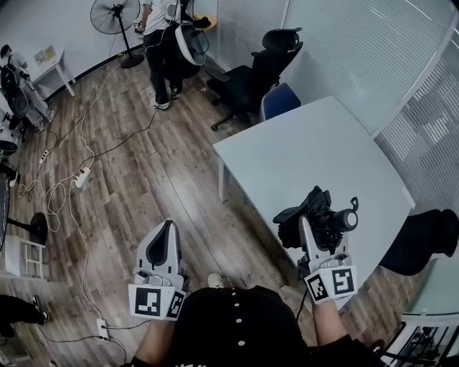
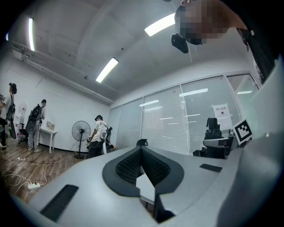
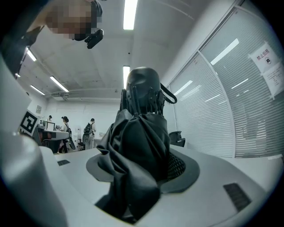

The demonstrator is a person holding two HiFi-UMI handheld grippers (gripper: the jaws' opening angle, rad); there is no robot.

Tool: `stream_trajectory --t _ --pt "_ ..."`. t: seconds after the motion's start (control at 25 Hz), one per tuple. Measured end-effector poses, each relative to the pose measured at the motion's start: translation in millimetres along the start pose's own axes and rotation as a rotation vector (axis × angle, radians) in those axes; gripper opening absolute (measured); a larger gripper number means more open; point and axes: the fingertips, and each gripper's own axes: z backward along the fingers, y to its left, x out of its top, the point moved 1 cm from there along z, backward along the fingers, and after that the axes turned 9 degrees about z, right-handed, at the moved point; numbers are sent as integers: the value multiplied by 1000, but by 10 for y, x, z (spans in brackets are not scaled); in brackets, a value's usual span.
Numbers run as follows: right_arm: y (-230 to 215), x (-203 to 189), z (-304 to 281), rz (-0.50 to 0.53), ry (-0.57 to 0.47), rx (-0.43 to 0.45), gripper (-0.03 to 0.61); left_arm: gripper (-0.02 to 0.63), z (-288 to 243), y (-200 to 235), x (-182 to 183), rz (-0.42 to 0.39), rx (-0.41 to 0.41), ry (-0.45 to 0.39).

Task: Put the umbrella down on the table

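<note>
Surroundings and grasp. We see a white counter (image 1: 308, 143) on a wood floor (image 1: 158, 179). A black office chair (image 1: 262, 64) and a blue chair (image 1: 280, 100) stand at its far side, and a dark seat (image 1: 423, 240) is just beside its right edge. Well apart, a person (image 1: 161, 50) stands near a fan (image 1: 115, 18), and cables (image 1: 68, 183) trail over the floor at left. The right hand-held gripper (image 1: 312, 223) is clamped on the folded black umbrella (image 1: 305, 211), held at the counter's near edge. We read its long axis as roughly upright, crossing the jaws, with the rounded handle (image 1: 347, 219) uppermost and loose canopy folds hanging below. The left hand-held gripper (image 1: 169, 228) has its jaws together, with nothing between them, over the floor.
</note>
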Motion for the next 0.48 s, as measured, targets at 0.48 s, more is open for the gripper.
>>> stream_trajectory --t 0.48 --pt "158 -119 -316 -18 30 -26 267 14 -65 445 -96 14 11 21"
